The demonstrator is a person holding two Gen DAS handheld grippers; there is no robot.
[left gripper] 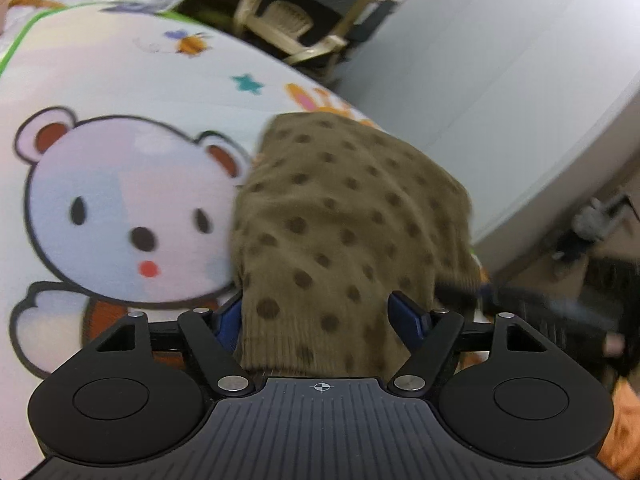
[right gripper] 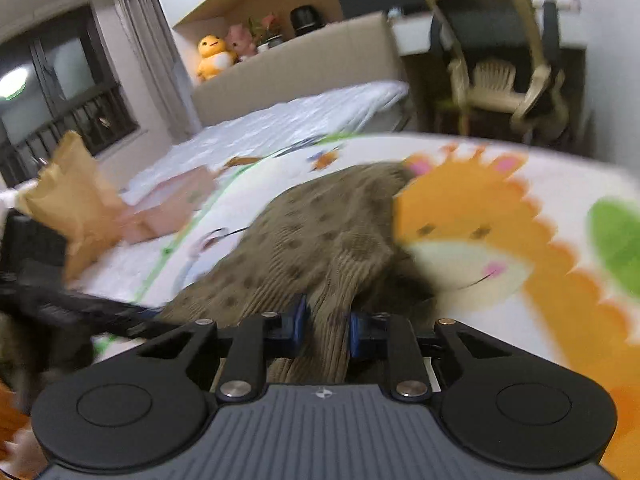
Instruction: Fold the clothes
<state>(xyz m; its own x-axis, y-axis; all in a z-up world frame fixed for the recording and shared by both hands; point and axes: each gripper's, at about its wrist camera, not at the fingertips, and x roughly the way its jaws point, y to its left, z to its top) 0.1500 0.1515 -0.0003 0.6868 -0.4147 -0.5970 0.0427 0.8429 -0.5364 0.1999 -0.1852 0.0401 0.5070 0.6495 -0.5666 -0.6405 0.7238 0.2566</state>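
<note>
Brown dotted sweater point(left gripper: 344, 216) spread ahead of both sets of fingers, lying on cartoon-print blanket point(left gripper: 120, 72) over the bed.

Left gripper point(left gripper: 320, 316): jaws set wide, ribbed hem of the sweater passing between them and back toward the palm. Blue pads point(left gripper: 404, 314) at either edge of the cloth. Contact not plain; cannot tell whether gripping or only straddling.

Right gripper point(right gripper: 325, 322): jaws drawn close, pinching a bunched ridge of the ribbed hem; cloth gathered and lifted at the pinch, falling away forward onto the blanket. Grasping the sweater, by the look of it.

Beyond the fingertips: bear print just left of the sweater in the left view; orange lion print point(right gripper: 472, 240) to the right of it in the right view. Tan paper bag point(right gripper: 74, 204) far left, well apart. Chair point(right gripper: 496, 80) past the bed's far edge.

Progress, as a judgement: early to middle. Garment looks doubled into a rough block, edges uneven, one end raised in the pinch. No tidy final rectangle yet; hem end likely to be carried forward over the body, then smoothed. Motion blur heavy, fold count not certain.
</note>
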